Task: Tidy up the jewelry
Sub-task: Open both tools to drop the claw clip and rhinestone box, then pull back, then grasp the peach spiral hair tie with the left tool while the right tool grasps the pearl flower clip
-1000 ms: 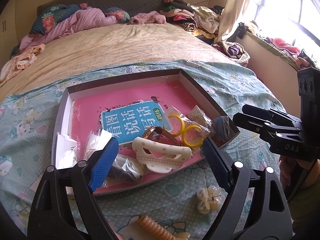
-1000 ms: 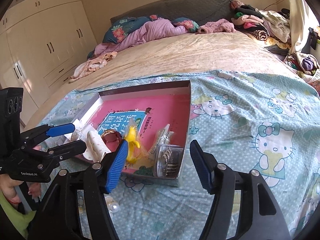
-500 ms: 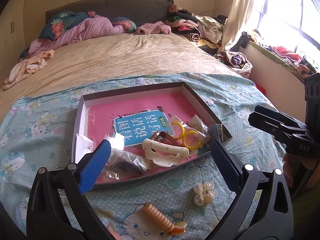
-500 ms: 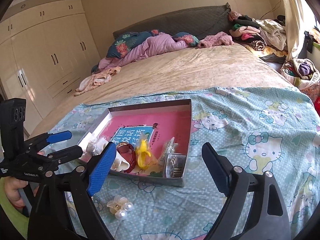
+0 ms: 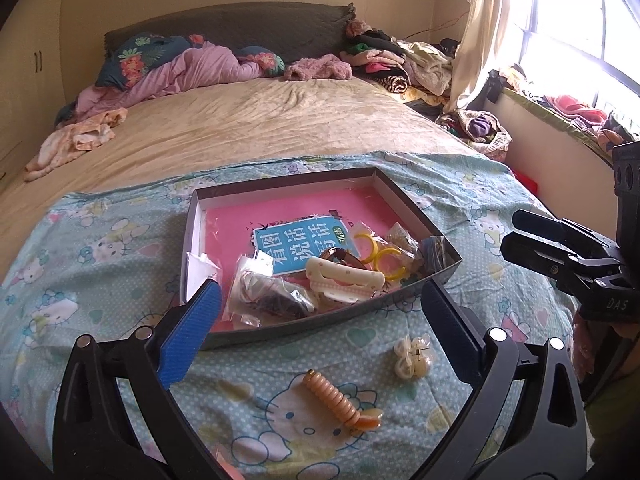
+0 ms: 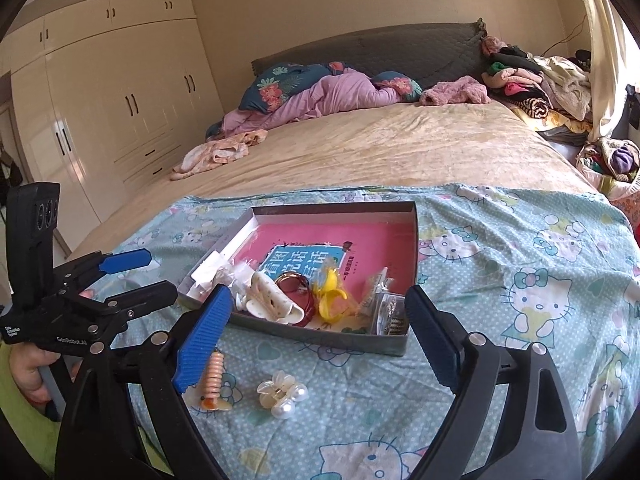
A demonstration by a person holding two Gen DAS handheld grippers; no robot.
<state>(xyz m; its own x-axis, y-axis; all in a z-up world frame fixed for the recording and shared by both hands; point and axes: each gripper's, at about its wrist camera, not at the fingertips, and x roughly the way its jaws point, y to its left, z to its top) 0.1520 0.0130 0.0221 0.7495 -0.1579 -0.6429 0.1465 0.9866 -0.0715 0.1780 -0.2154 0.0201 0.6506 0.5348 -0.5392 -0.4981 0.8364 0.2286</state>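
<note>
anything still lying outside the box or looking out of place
Yes: two pieces lie loose on the sheet in front of the box, a pearl hair claw and an orange spiral hair tie. Everything else sits inside it.

Sunlit bedroom: bed [image 5: 256, 128], cream wardrobe [image 6: 120, 92], bright window [image 5: 580, 20].

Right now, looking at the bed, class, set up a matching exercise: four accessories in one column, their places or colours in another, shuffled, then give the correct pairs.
Things:
1. pearl hair claw
2. spiral hair tie
3. yellow rings
4. cream hair clip

Descriptions:
A. orange-peach, on the blanket outside the box
B. inside the box, in a clear packet
C. white, on the blanket outside the box
D. inside the box, near its front wall, dotted

Pairs: 1-C, 2-A, 3-B, 4-D
</note>
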